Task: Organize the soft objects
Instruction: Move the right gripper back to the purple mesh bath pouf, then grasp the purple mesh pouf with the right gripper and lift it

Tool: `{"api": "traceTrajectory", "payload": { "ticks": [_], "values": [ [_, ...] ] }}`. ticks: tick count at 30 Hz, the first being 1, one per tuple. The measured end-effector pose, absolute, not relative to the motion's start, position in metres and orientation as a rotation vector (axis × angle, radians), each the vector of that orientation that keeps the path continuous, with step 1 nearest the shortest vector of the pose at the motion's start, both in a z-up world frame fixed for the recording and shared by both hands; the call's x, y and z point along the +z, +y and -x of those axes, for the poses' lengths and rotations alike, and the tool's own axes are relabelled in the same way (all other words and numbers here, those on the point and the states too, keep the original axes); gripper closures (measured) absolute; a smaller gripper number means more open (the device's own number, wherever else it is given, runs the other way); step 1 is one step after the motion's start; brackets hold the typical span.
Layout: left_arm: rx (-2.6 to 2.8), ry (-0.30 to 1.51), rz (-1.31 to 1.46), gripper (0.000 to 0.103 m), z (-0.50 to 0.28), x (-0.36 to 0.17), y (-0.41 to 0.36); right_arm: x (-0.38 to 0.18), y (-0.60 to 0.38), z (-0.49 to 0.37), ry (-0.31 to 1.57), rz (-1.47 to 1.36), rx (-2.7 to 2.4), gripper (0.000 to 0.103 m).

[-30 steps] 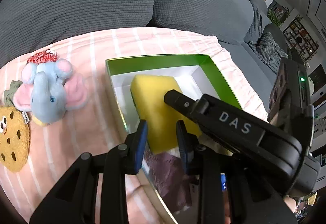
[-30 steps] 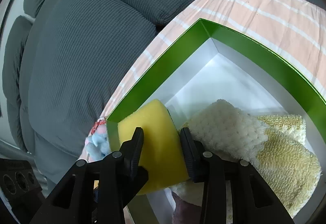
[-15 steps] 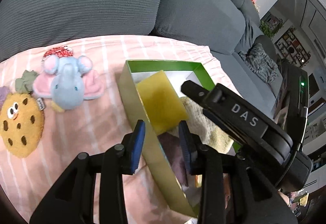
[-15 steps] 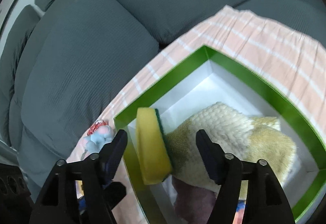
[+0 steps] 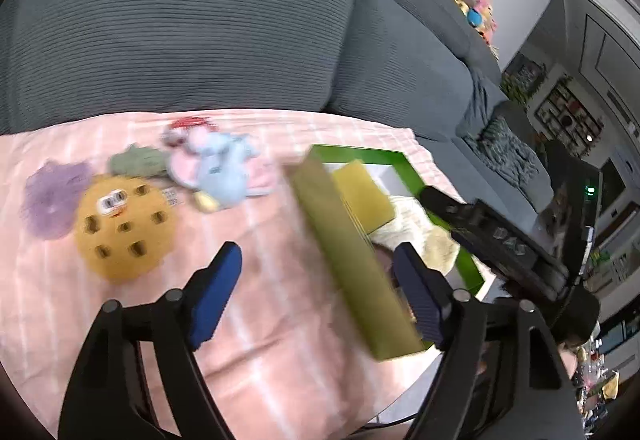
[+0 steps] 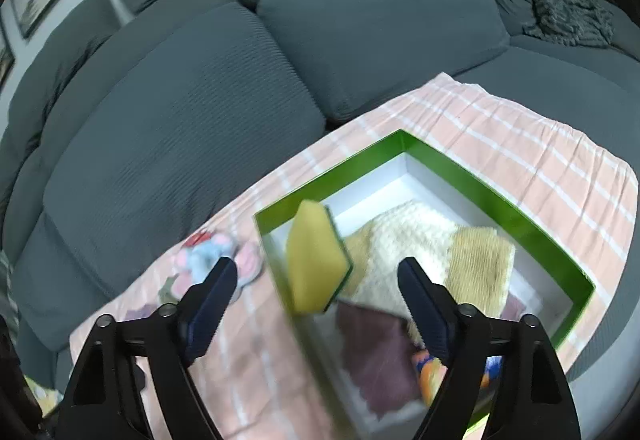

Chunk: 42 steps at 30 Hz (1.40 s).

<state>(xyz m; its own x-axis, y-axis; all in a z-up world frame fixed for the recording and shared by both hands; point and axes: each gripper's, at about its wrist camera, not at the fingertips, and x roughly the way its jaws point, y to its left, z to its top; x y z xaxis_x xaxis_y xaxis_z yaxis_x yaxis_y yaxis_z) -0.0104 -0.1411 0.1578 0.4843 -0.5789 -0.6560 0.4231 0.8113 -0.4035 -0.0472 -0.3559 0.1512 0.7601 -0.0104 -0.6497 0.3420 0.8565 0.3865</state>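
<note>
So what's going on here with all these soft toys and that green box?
A person is tidying soft things into a green box on a pink striped cloth, using a handheld gripper in each hand. The yellow sponge stands on edge inside, beside a cream knitted cloth. The left gripper and right gripper are both opening and hold nothing. A cookie plush and blue elephant lie outside the box.

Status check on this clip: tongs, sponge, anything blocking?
Left tongs and right tongs opening, nothing held. Yellow rectangular sponge with green backing stands on edge inside green-walled box. Box's near wall sits between left tongs.
</note>
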Motion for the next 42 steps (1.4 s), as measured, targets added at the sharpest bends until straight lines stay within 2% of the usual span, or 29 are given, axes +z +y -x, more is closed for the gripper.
{"api": "traceTrajectory", "payload": {
  "ticks": [13,22,26,32,40,42],
  "values": [
    [-0.391,0.852,0.42,0.022,0.037,0.116,0.015,0.173,-0.275,0.047,0.709,-0.323,-0.116,0.014],
    [-0.247,0.786,0.497,0.022,0.048,0.079,0.076,0.17,-0.173,0.011,0.767,-0.24,0.101,0.014],
    [-0.218,0.801,0.56,0.022,0.044,0.059,0.087,0.152,-0.115,-0.026,0.87,-0.185,0.23,0.014],
    [-0.145,0.812,0.526,0.022,0.039,0.054,0.088,0.112,-0.03,-0.095,1.022,0.067,0.302,0.014],
    [-0.11,0.845,0.583,0.022,0.031,0.046,0.098,0.042,0.021,-0.157,1.246,0.128,0.321,0.014],
    [-0.106,0.861,0.574,0.022,0.031,0.044,0.096,0.03,0.027,-0.159,1.232,0.18,0.307,0.017]
  ]
}}
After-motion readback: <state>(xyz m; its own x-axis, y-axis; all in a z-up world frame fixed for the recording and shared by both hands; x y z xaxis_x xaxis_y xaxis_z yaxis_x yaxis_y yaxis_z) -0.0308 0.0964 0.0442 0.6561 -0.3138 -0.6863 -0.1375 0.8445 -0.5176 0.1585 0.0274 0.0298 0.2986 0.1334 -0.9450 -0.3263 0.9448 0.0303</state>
